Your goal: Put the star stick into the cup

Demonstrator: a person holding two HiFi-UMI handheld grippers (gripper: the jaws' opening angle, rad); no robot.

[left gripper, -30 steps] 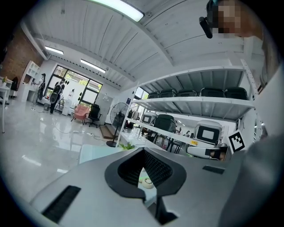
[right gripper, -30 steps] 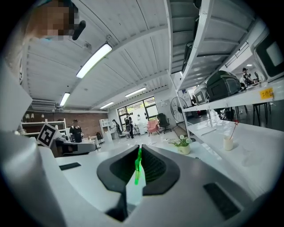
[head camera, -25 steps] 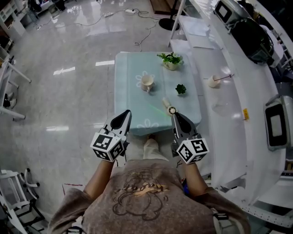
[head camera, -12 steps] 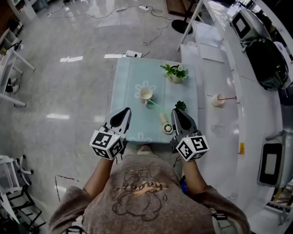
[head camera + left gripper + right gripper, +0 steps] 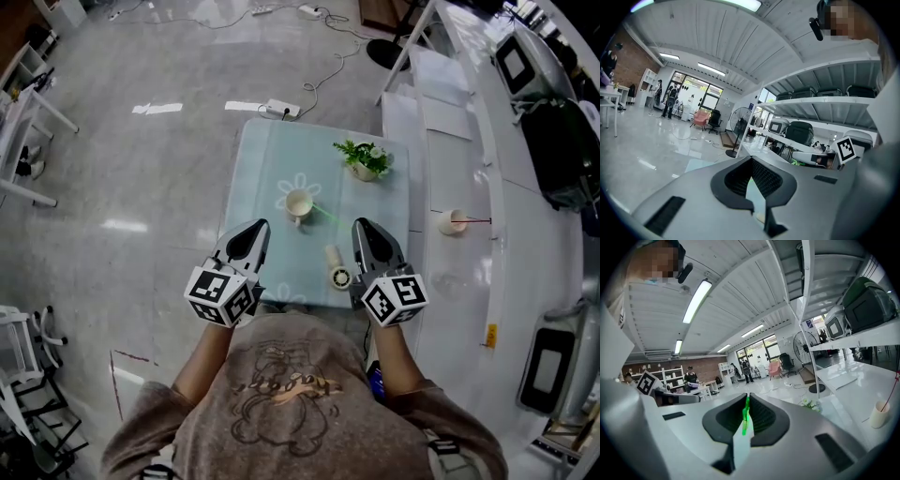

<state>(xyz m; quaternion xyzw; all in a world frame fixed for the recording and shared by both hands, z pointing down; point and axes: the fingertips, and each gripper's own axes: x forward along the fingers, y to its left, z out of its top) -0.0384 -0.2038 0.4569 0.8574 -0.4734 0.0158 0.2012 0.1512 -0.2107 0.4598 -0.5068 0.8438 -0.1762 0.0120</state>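
We see right gripper (image 5: pixel 363 227) pinching green stick (image 5: pixel 324 217) just beside cup (image 5: pixel 299 202); left gripper (image 5: pixel 255 230) pressed shut, empty, over table (image 5: pixel 262 159) near edge.

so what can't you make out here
- star stick: star end too small in head view; right gripper view shows only a blurred green strip in the right gripper's tongs.
- cup: whether the stick's tip reaches it, too small in head view.
- table: in left gripper view, mostly hidden by the left gripper's own body.
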